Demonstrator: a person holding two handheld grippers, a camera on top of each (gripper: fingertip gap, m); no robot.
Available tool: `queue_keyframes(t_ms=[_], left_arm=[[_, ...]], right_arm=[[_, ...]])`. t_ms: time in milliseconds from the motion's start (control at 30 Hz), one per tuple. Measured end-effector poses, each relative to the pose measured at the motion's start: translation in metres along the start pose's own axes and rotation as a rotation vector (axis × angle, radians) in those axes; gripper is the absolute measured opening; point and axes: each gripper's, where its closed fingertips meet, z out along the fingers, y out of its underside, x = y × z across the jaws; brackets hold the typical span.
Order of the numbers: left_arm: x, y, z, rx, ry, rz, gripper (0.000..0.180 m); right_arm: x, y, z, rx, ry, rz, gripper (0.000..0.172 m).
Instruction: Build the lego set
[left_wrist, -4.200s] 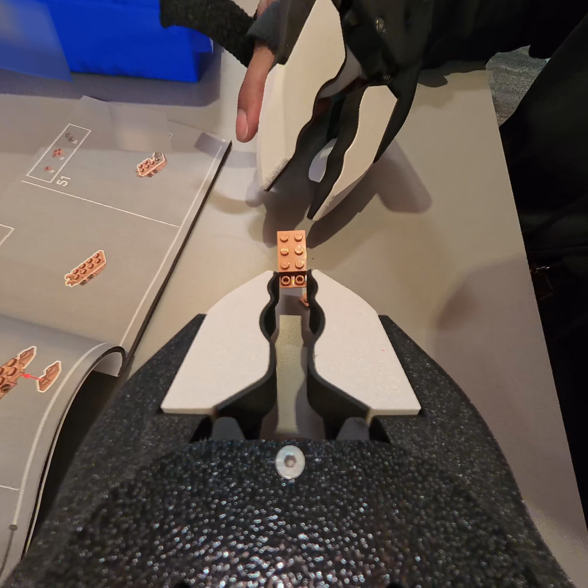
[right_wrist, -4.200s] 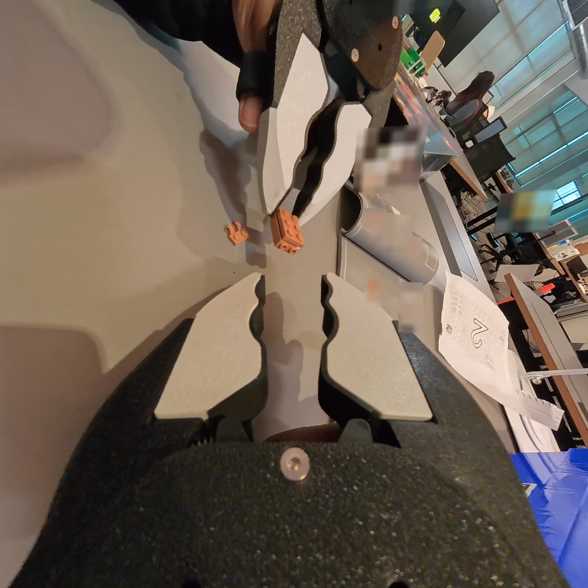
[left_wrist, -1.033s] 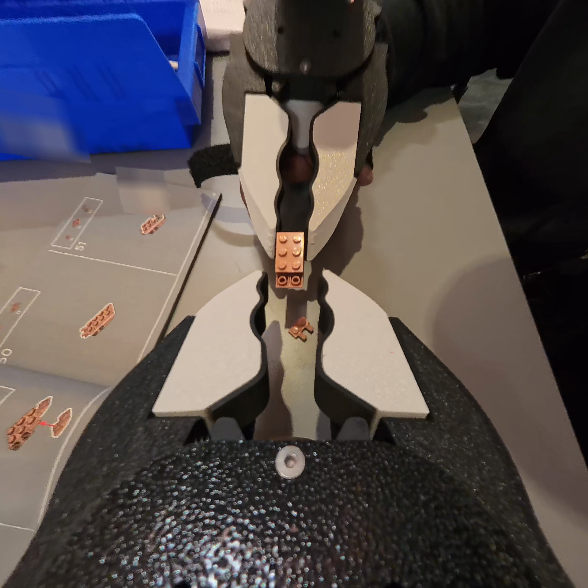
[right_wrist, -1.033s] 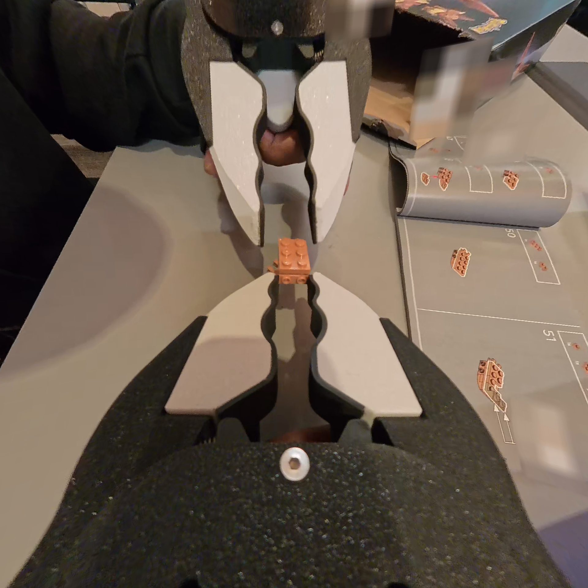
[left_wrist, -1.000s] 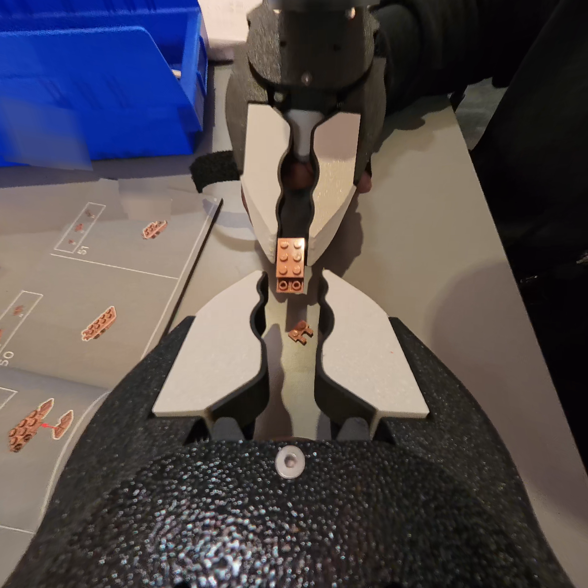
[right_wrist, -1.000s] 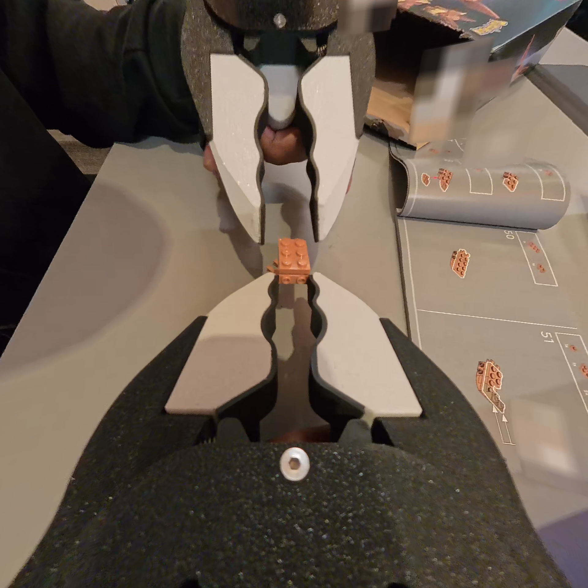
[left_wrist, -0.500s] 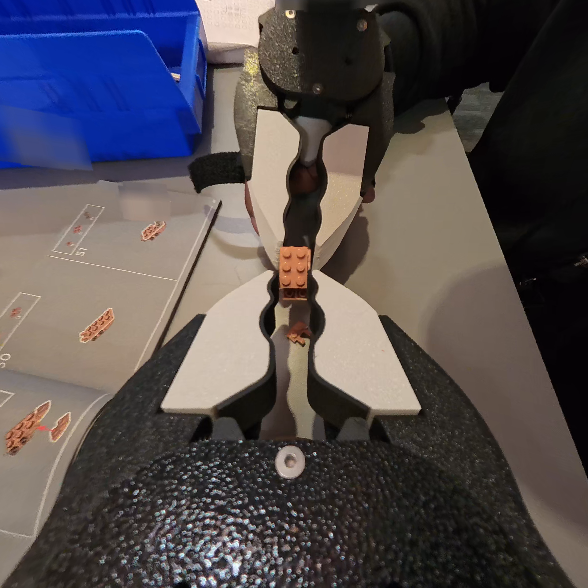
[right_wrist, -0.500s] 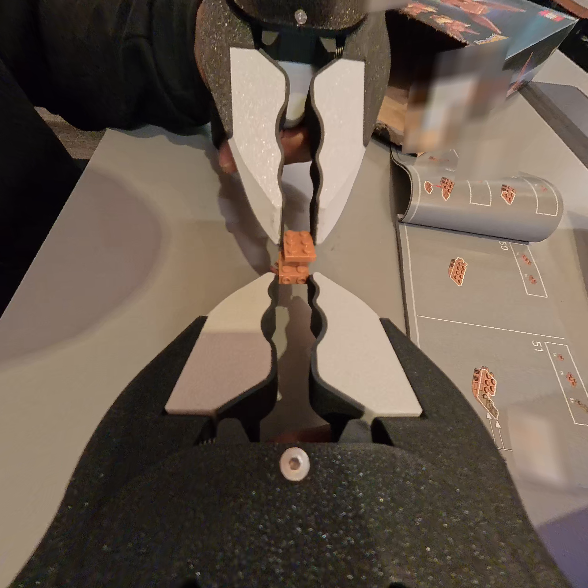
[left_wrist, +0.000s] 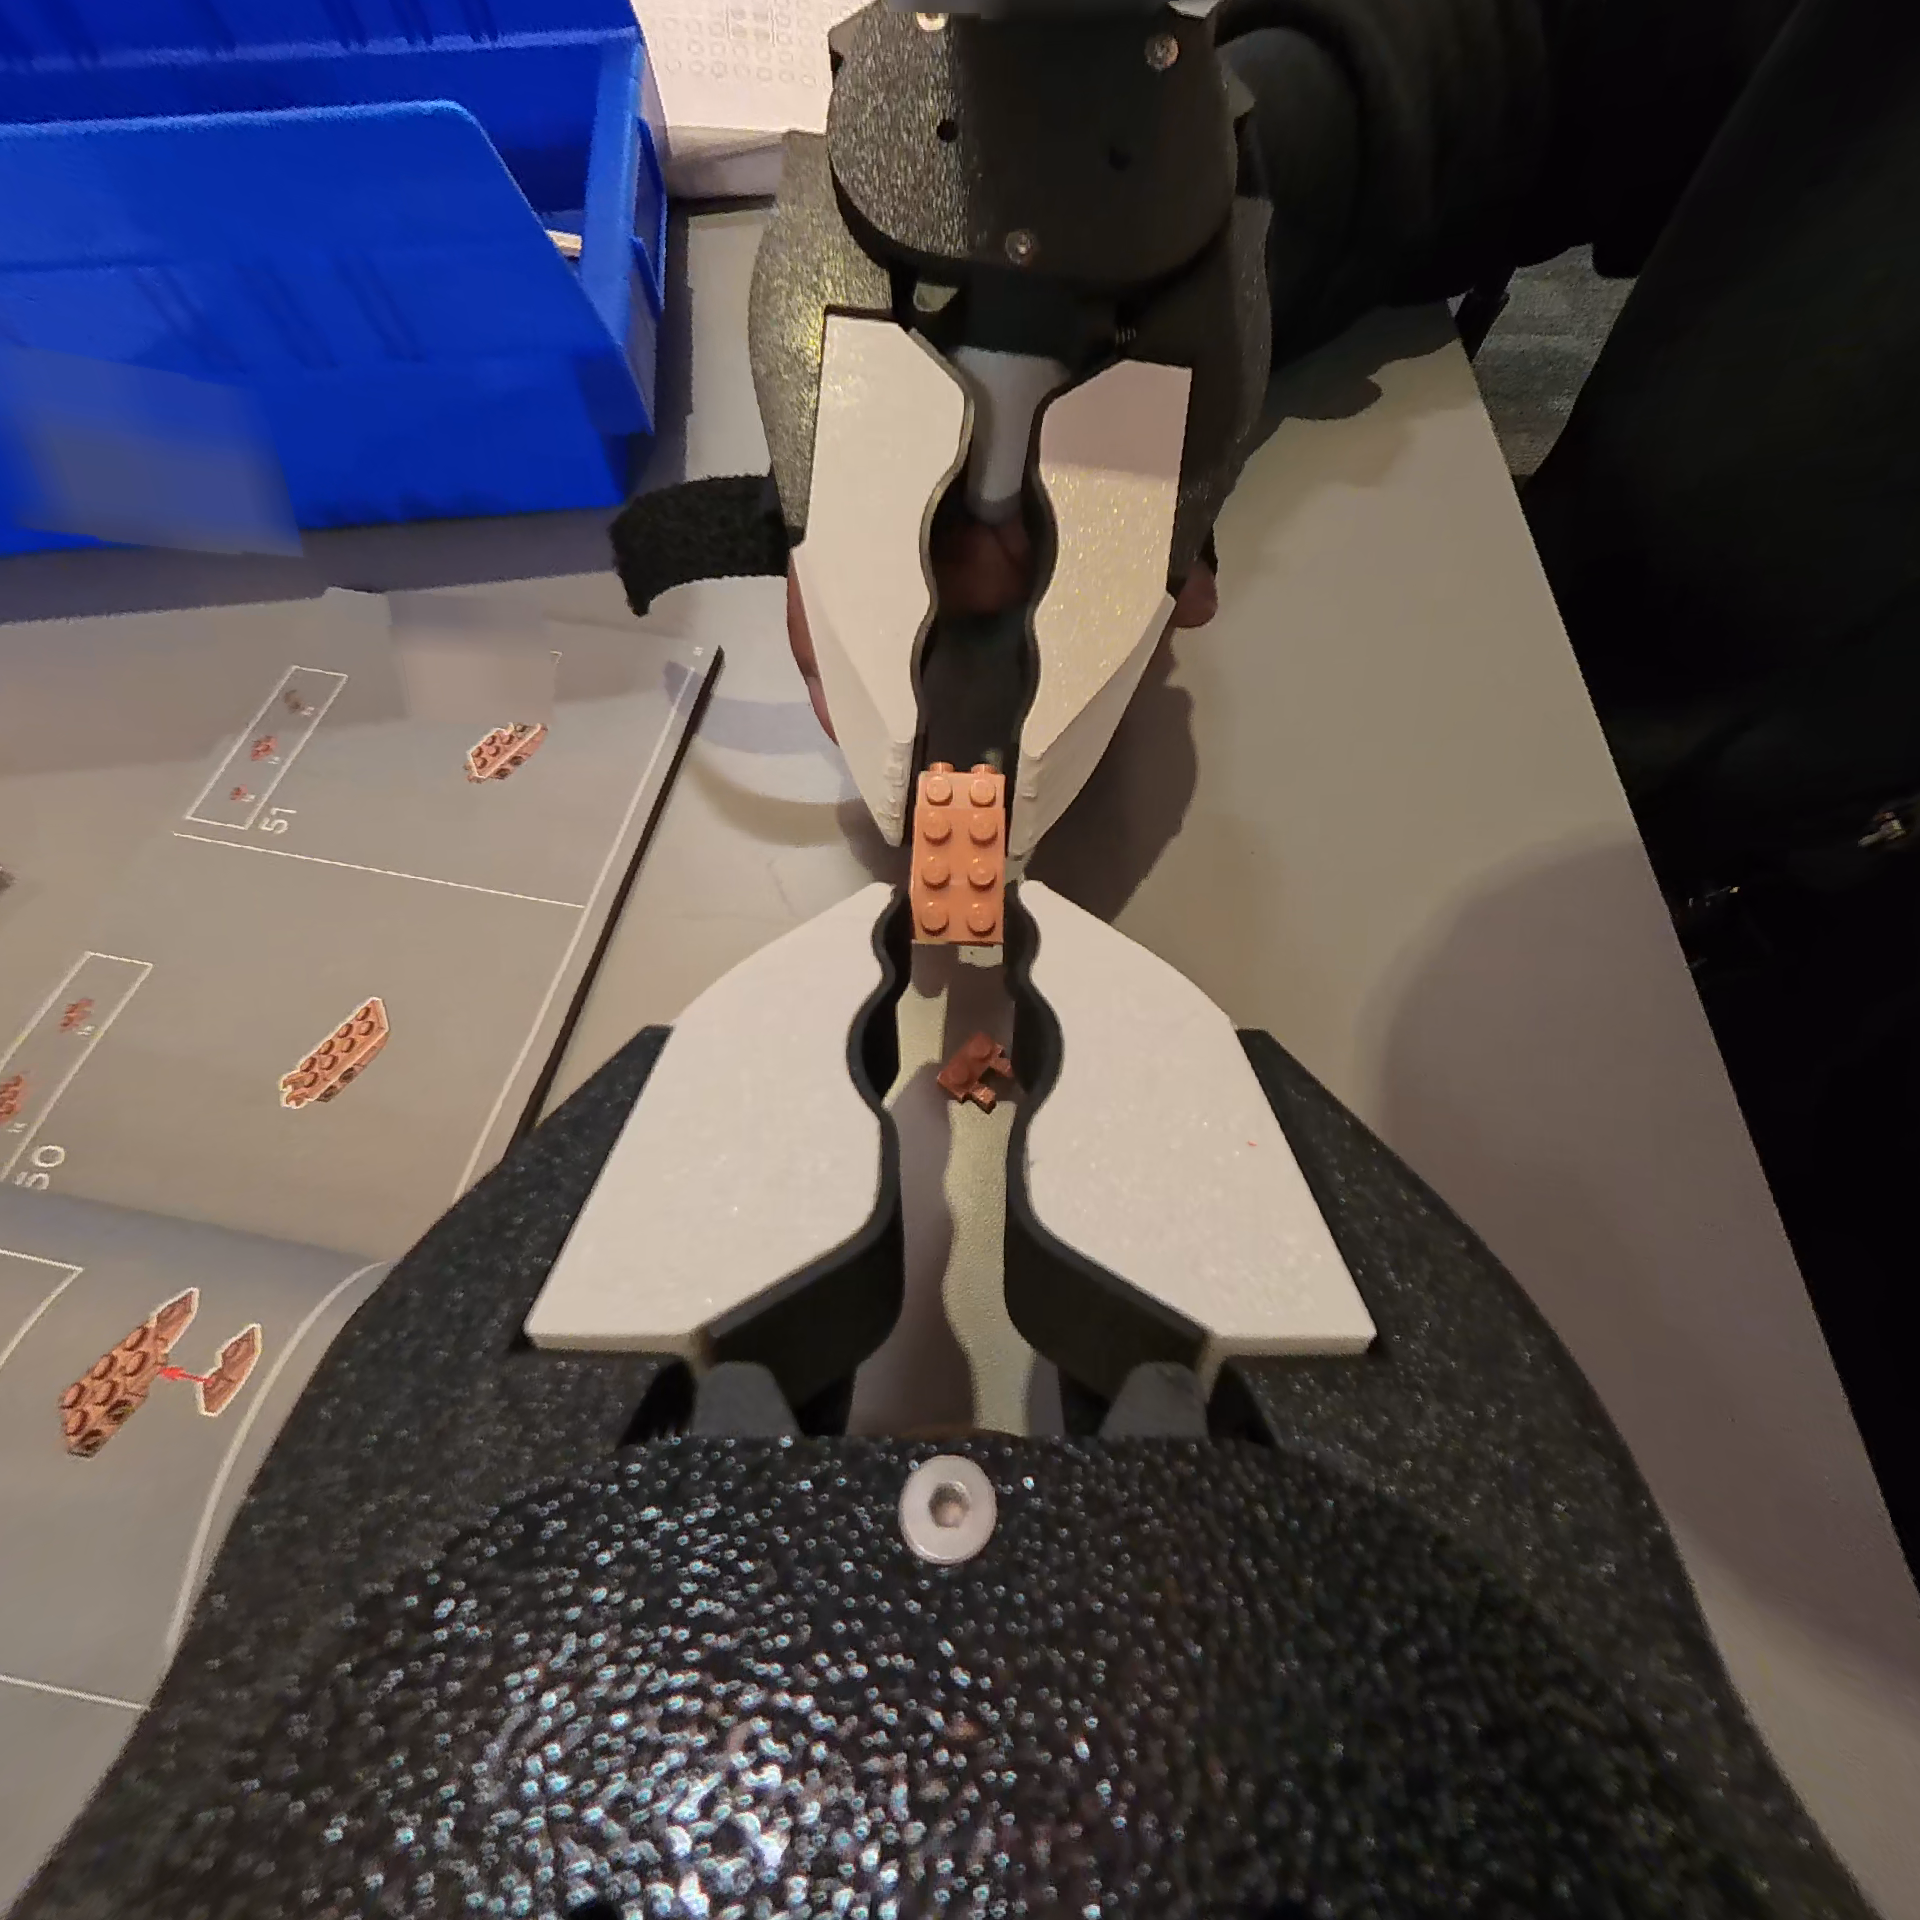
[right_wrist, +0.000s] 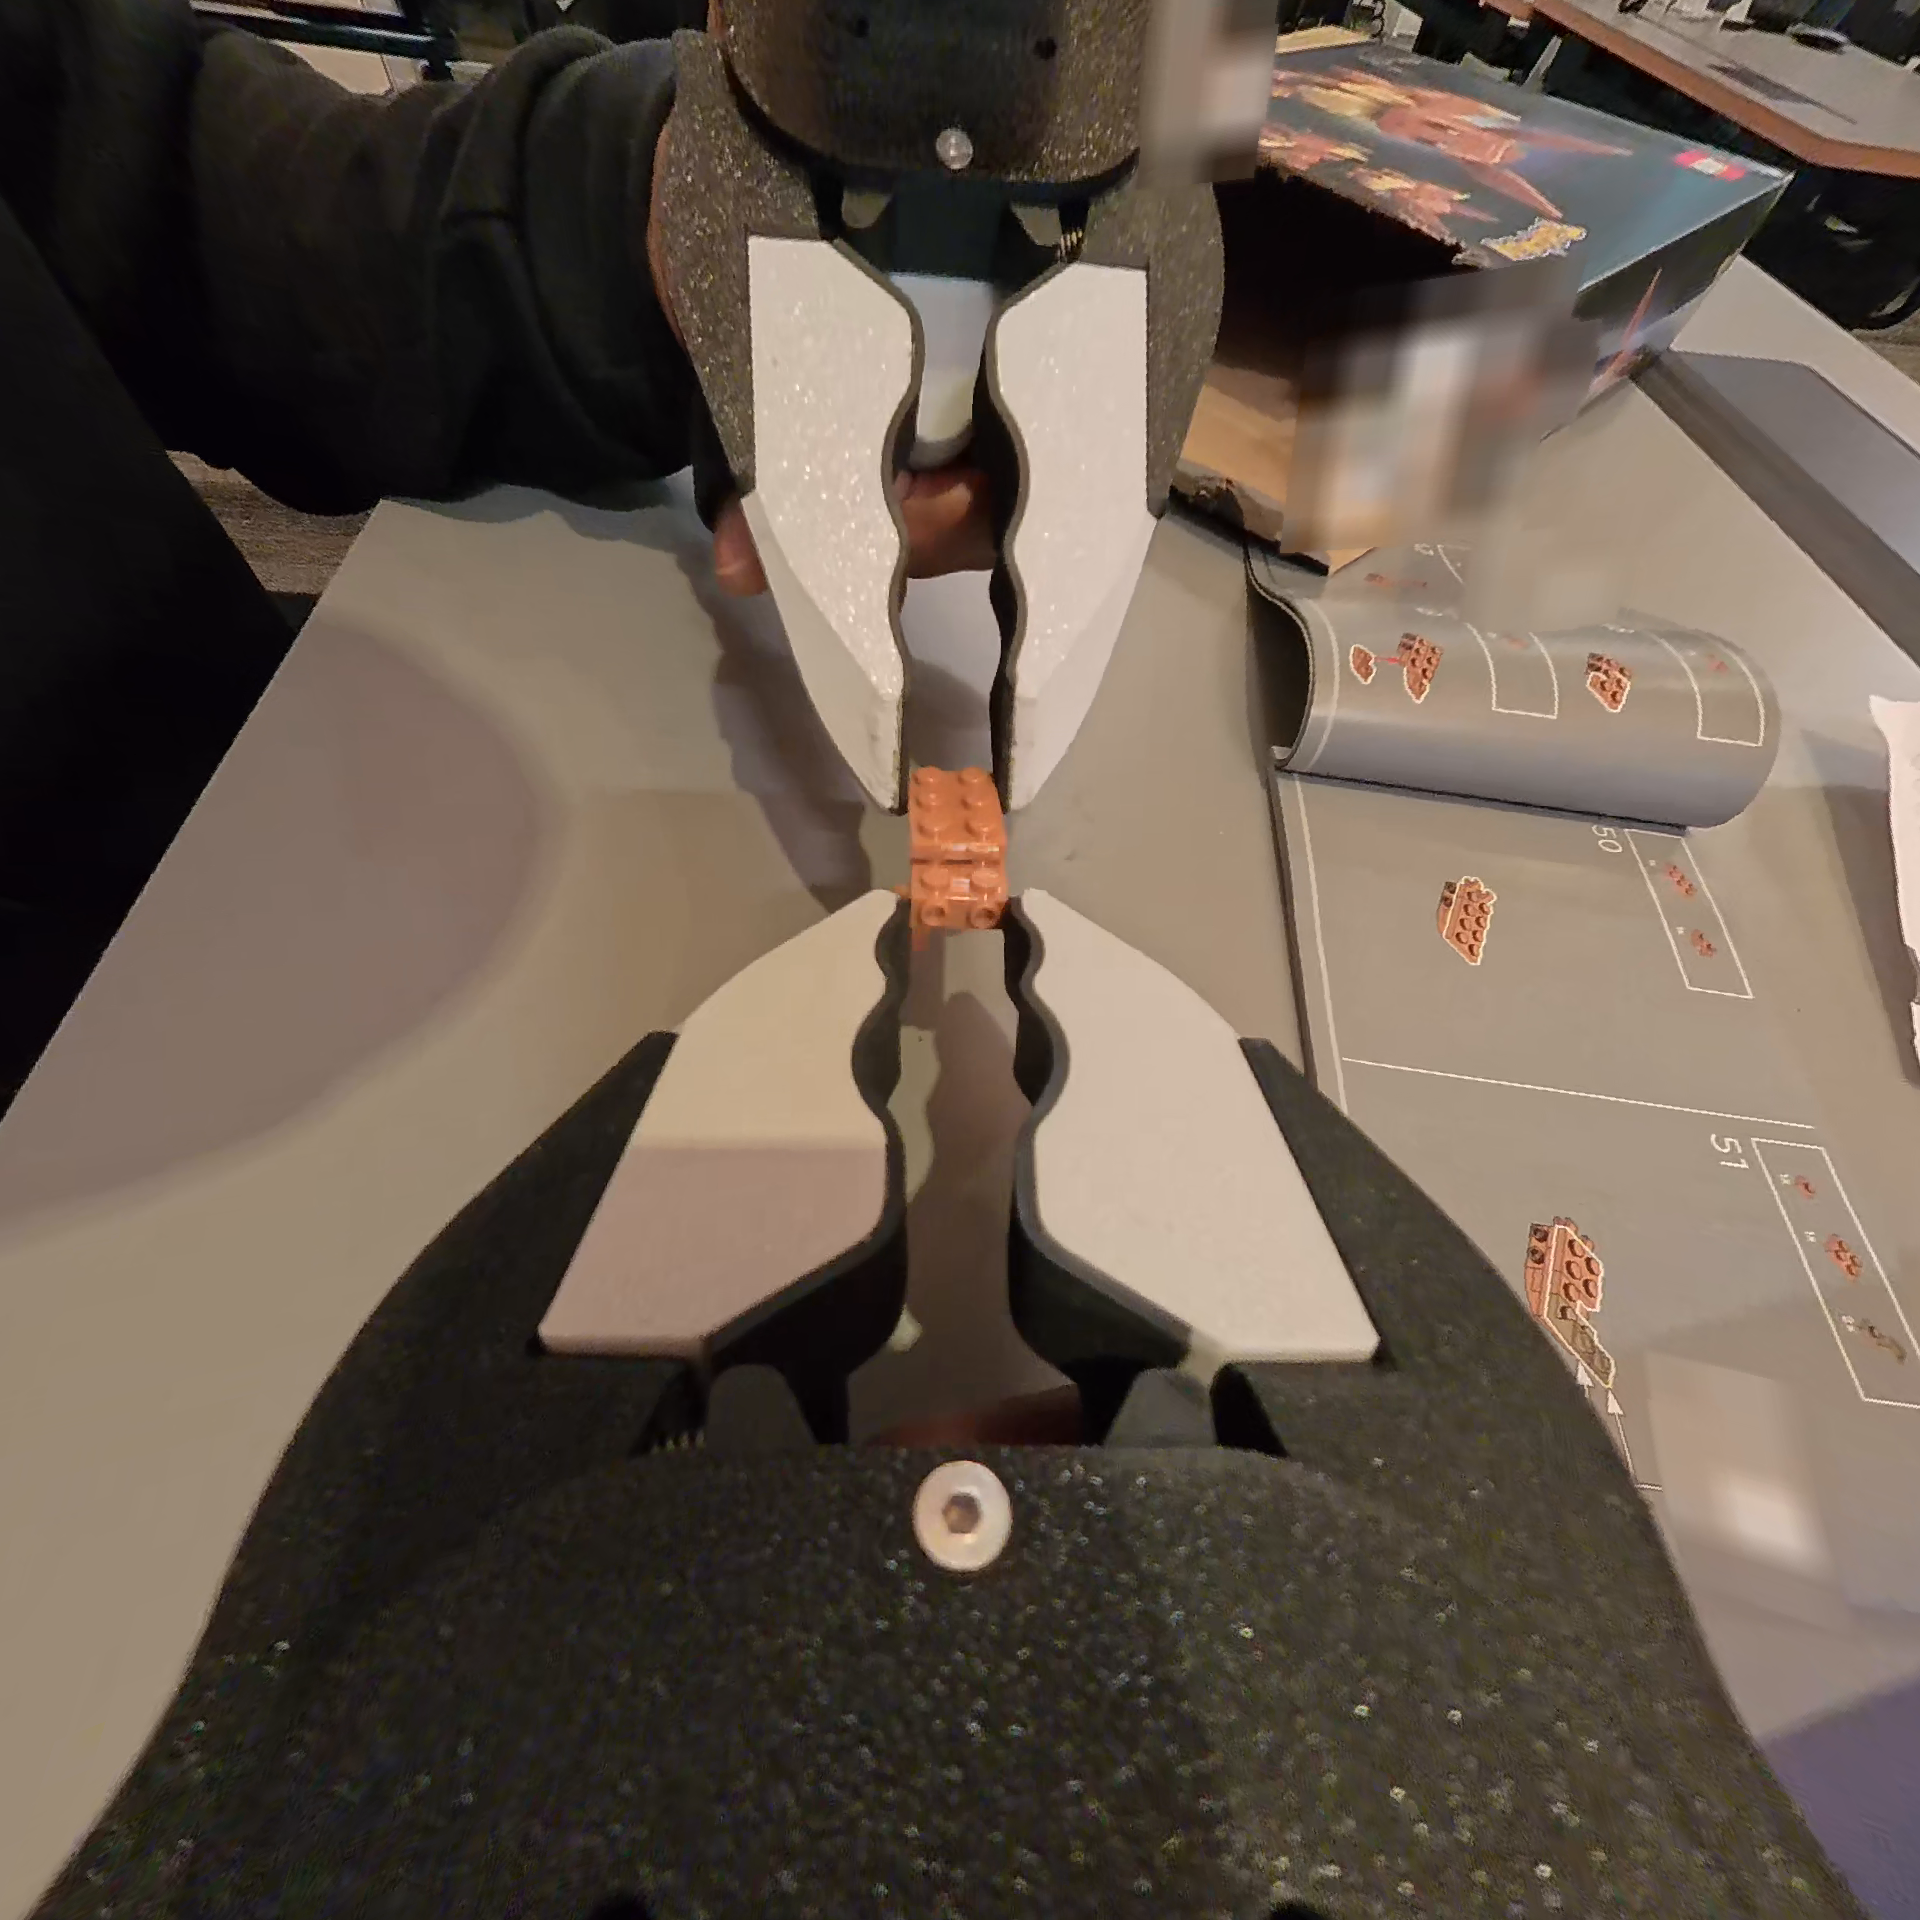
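A: Count?

B: Two grippers, tip to tip over the worktop (left_wrist: 1299, 935). Left gripper (left_wrist: 956, 914) is clamped on the near end of an orange brick stack (left_wrist: 958, 862); right gripper (right_wrist: 958, 914) is clamped on its far end. Pads press on both sides at each end, and the stack bridges the space between the tips, clear of the worktop. From the left view it reads as one run of eight studs, two by four. From the right view it reads as at least two joined pieces with a seam across.

A: Anything loose?

B: One small brown piece (left_wrist: 977, 1081) on the worktop, below the left gripper, seen between its fingers. Not touched.

A: Around them?

B: Instruction booklet (left_wrist: 312, 935) open flat to the left gripper's left, one page curled up. Blue bins (left_wrist: 312, 260) beyond it, at least two. A printed box (right_wrist: 1507, 208) is beyond the right gripper, to its right. A white sheet is cut off at the right edge there.

A: Hidden?

B: The stack's underside. Piece count in the stack is unclear. The hands show only as fingers behind each gripper. Some patches are blurred near the box.
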Motion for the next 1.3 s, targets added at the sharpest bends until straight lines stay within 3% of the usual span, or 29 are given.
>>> queue_keyframes(t_ms=[500,800,1300], left_arm=[[0.001,-0.003,0.0,0.003,-0.003,0.008,0.018],[-0.002,-0.013,-0.005,0.058,-0.039,0.032,0.03],[-0.014,-0.033,-0.028,0.249,-0.202,0.24,0.037]], right_arm=[[-0.001,-0.007,-0.001,0.048,-0.011,0.022,0.017],[0.0,-0.012,-0.005,0.09,-0.027,0.064,0.017],[0.008,-0.026,-0.025,0.247,-0.034,0.117,0.017]])
